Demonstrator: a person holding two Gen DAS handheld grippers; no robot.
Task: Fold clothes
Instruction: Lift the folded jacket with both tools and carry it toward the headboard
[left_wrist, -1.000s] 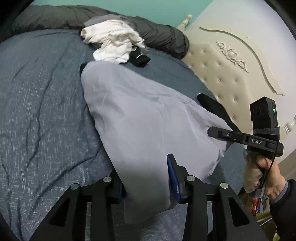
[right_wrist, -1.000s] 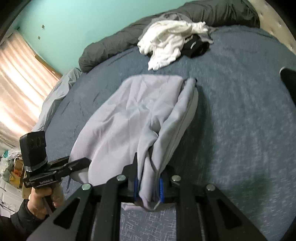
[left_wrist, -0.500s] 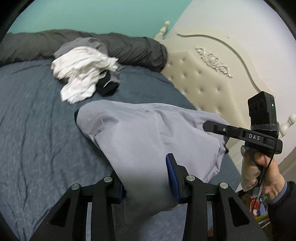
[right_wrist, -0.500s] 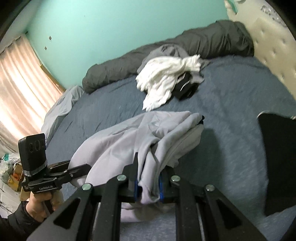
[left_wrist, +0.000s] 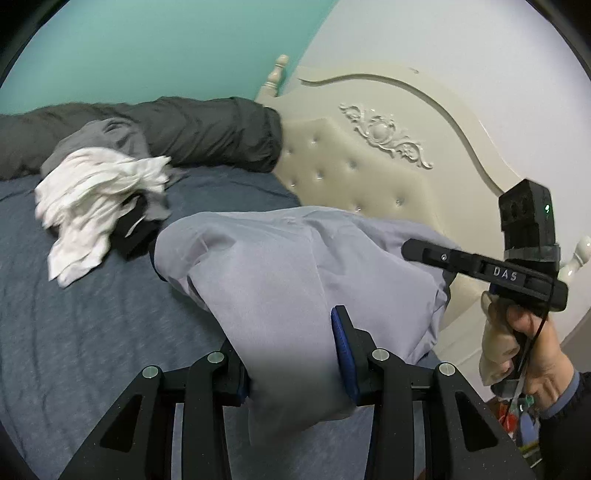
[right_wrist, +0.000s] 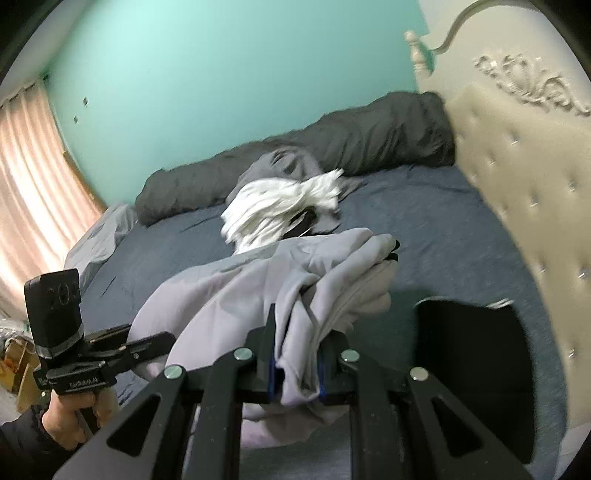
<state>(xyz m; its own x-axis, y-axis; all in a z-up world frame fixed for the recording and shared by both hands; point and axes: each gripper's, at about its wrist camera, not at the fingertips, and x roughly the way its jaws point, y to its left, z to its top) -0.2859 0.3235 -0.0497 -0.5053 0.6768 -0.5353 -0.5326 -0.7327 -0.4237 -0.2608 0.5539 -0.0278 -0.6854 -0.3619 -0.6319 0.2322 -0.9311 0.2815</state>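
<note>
A light grey garment (left_wrist: 280, 266) hangs lifted over the blue-grey bed (left_wrist: 74, 317), its far end still trailing on the sheet. My left gripper (left_wrist: 288, 332) is shut on its near edge, and the cloth hides the left finger. At the right of that view a hand holds my right gripper (left_wrist: 410, 247) against the garment's other corner. In the right wrist view the right gripper (right_wrist: 299, 332) is shut on a bunched fold of the garment (right_wrist: 229, 295). The left gripper (right_wrist: 168, 338) shows at the lower left, its tips buried in the cloth.
A loose white clothes pile (left_wrist: 92, 199) lies on a black item (left_wrist: 133, 229) further up the bed. A dark grey rolled duvet (left_wrist: 203, 133) runs along the far edge. The cream tufted headboard (right_wrist: 535, 184) stands close on the right. A flat black garment (right_wrist: 472, 362) lies by it.
Both grippers have risen and tilted up with the garment. It has come off the sheet and bunched nearer to me, and more of the wall and headboard shows.
</note>
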